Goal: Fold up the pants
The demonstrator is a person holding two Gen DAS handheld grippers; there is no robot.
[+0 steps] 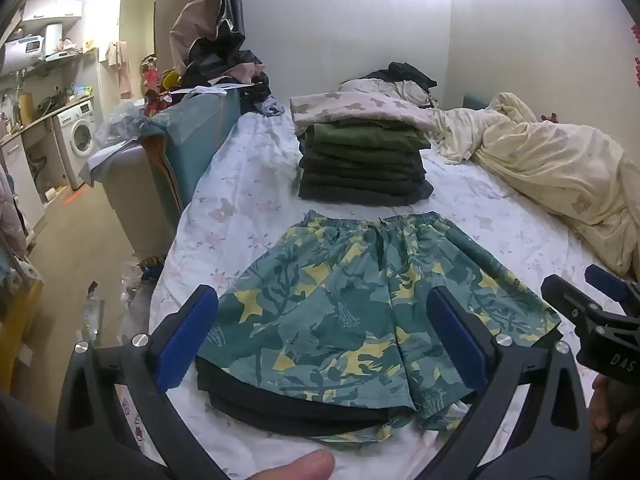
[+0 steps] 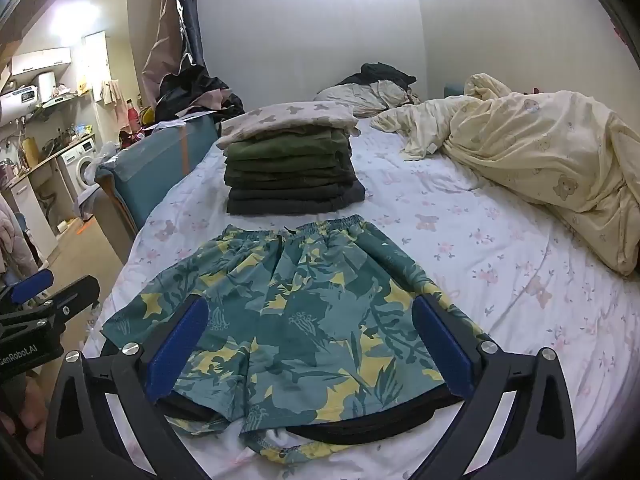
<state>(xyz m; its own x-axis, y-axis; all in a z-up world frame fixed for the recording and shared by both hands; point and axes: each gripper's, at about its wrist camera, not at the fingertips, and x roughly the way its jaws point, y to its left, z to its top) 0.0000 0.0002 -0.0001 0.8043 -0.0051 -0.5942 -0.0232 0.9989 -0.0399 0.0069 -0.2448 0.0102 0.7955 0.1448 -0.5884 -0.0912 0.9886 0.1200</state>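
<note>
A pair of green shorts with a yellow and teal leaf print (image 1: 352,304) (image 2: 296,312) lies flat on the bed, waistband at the far side, leg hems toward me. A dark garment (image 1: 296,408) (image 2: 360,428) sticks out from under the near hems. My left gripper (image 1: 324,340) hovers wide open over the near left part of the shorts, nothing between its blue pads. Over the near right part my right gripper (image 2: 308,344) is also wide open and holds nothing. Each gripper shows at the edge of the other's view.
A stack of folded dark green and grey clothes (image 1: 364,160) (image 2: 292,172) topped by a bear-print cloth stands just behind the shorts. A crumpled cream duvet (image 1: 560,168) (image 2: 552,160) fills the right side. The bed's left edge drops to the floor beside a blue box (image 1: 192,136).
</note>
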